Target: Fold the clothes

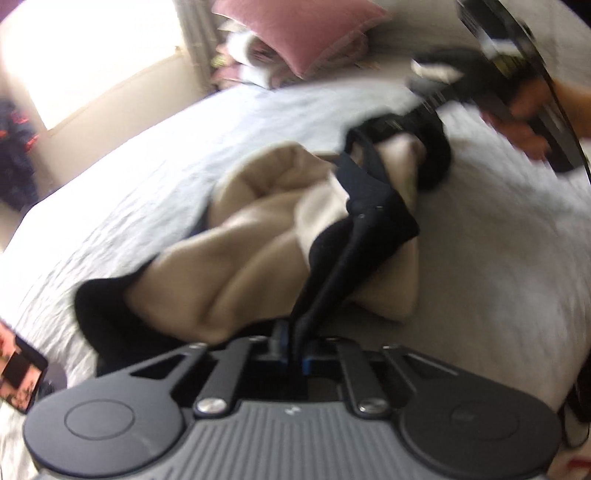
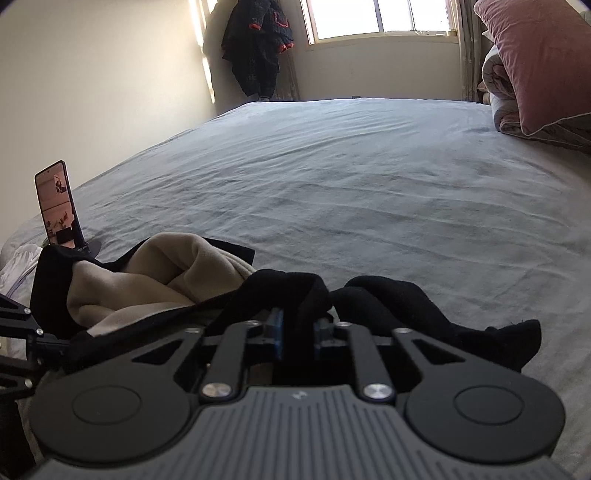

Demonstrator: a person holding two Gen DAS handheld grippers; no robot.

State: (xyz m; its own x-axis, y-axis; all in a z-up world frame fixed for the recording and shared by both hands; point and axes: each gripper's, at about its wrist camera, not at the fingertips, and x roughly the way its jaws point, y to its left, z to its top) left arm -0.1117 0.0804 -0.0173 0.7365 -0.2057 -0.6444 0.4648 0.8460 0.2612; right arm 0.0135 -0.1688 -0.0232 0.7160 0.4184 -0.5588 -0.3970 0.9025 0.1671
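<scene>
Left gripper (image 1: 364, 210) clamped on black-and-beige garment (image 1: 236, 254), right gripper (image 2: 299, 325) pinching its black fabric, crumpled on grey bedsheet (image 2: 369, 177).

A grey-blue bed (image 2: 332, 166) fills the room beneath a bright window (image 2: 380, 18).

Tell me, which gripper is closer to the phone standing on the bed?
Left. The left gripper is right beside the phone; the right gripper is farther, across the crumpled garment.
</scene>
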